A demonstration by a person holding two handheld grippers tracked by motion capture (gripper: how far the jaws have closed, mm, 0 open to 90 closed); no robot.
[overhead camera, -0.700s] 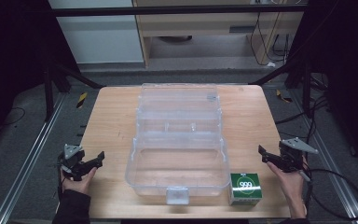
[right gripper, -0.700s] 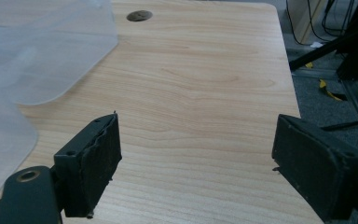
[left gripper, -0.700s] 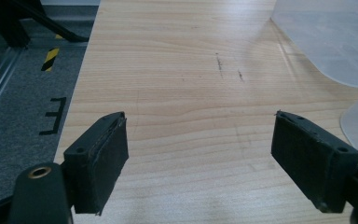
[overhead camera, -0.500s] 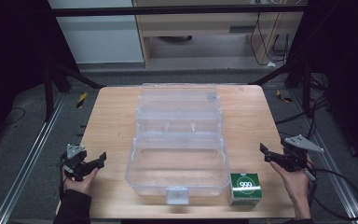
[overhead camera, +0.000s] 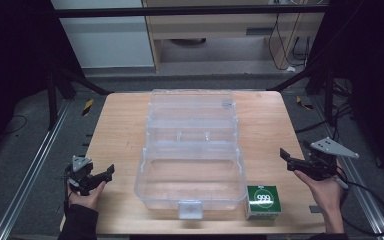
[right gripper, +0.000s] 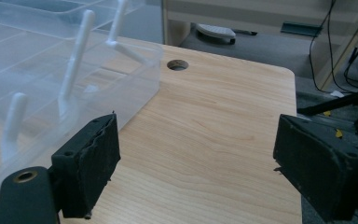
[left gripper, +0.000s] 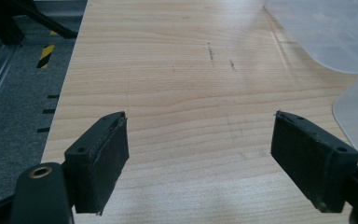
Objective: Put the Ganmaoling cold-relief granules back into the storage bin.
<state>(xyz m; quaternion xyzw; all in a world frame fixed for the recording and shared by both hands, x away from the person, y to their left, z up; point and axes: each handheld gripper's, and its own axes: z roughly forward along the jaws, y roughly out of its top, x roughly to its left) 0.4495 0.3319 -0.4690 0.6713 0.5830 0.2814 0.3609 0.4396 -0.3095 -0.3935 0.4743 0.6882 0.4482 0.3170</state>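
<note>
the green box [overhead camera: 263,201] sits on the wooden table [overhead camera: 120,135] at the near edge, just beside the right front corner of the clear plastic case [overhead camera: 192,150]. the case stands open in the middle of the table, with its lid laid back and its little trays stepped up behind. nothing seems to be inside the big front part.

the right gripper [overhead camera: 300,162] hangs at the right edge of the table, near the green box but not touching it. in the right gripper view its jaws are spread wide, with only bare wood and a side of the case between them. the left gripper [overhead camera: 97,177] rests low at the left edge, well apart from the case. its jaws are spread too and hold nothing.

i think the work is only starting. no hand has a thing yet. the next move is likely for the right gripper to turn toward the green box, go down over it, and pinch it by two flat sides. then it could go into the open case.

the table is light wood with a round hole near its far right corner. around it are grey carpet, metal rails, dark frame legs, some cables and a pale cabinet at the back
</note>
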